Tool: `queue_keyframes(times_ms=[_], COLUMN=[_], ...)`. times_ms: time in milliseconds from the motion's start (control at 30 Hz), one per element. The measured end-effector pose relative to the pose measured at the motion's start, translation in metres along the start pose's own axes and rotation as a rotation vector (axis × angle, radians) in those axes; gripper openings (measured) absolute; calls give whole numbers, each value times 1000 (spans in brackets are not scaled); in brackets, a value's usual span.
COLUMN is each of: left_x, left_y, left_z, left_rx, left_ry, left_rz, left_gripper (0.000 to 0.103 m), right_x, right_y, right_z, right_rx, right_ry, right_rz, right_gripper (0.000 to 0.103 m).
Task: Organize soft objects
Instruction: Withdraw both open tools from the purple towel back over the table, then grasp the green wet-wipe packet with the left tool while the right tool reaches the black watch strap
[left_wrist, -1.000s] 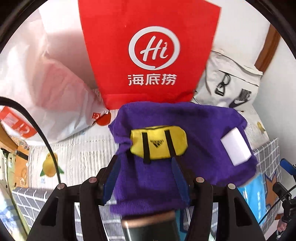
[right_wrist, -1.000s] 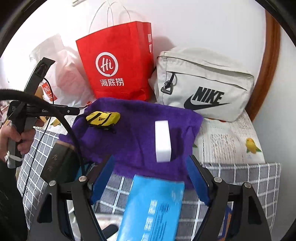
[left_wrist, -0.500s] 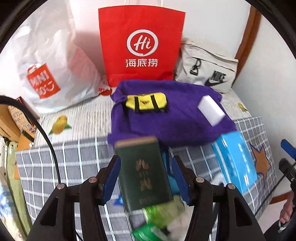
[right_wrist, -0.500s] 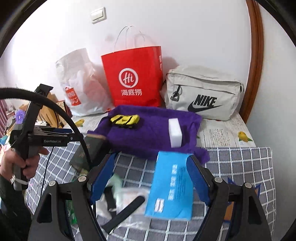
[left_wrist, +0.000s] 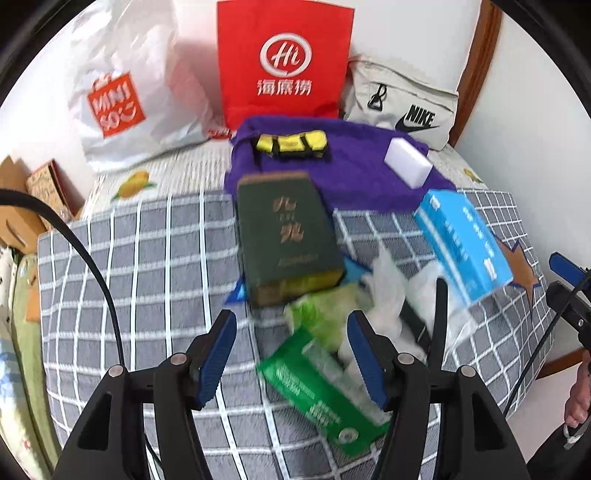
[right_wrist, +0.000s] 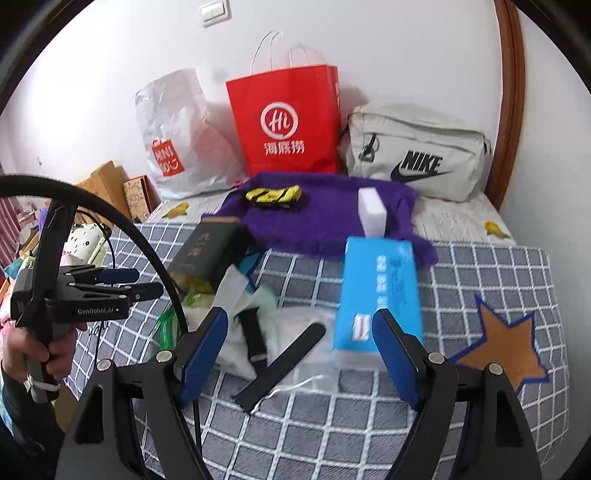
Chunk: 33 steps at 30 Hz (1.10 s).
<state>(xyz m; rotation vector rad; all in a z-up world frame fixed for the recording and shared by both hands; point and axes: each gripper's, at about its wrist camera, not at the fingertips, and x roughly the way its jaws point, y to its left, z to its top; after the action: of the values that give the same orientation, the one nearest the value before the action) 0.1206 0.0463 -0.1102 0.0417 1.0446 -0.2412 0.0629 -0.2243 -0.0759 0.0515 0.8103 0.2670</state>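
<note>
Because the green tissue pack (left_wrist: 325, 387) near the bed's front edge looks light, squashy and slick in its wrapper, I'd judge it best pinched across its narrow middle, not by a corner. It lies on the checked blanket (left_wrist: 147, 258), just in front of the dark green box (left_wrist: 284, 236), beside crumpled white plastic (left_wrist: 384, 288). Over it the left gripper (left_wrist: 290, 354) tilts steeply down, its jaws just widened and empty. The right gripper (right_wrist: 299, 350) slants down too, spread wide, holding nothing.
</note>
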Motion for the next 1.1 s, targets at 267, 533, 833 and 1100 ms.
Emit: queue_keyframes(times_ms=[267, 533, 833, 1100], left_x=[18, 42, 51, 29], left_y=[0, -4, -12, 4], left_z=[-37, -55, -64, -64], left_rx=[-40, -129, -152, -133], left_ry=[66, 121, 103, 65], left_rz=[-63, -126, -131, -114], left_gripper=[67, 77, 77, 55], right_x=[21, 34, 39, 36], right_y=[20, 18, 4, 2], right_z=[-17, -33, -43, -48], right_rx=[-14, -2, 47, 52], right_ry=[76, 133, 159, 156], right_rz=[52, 80, 96, 98], right_gripper=[80, 80, 80, 80])
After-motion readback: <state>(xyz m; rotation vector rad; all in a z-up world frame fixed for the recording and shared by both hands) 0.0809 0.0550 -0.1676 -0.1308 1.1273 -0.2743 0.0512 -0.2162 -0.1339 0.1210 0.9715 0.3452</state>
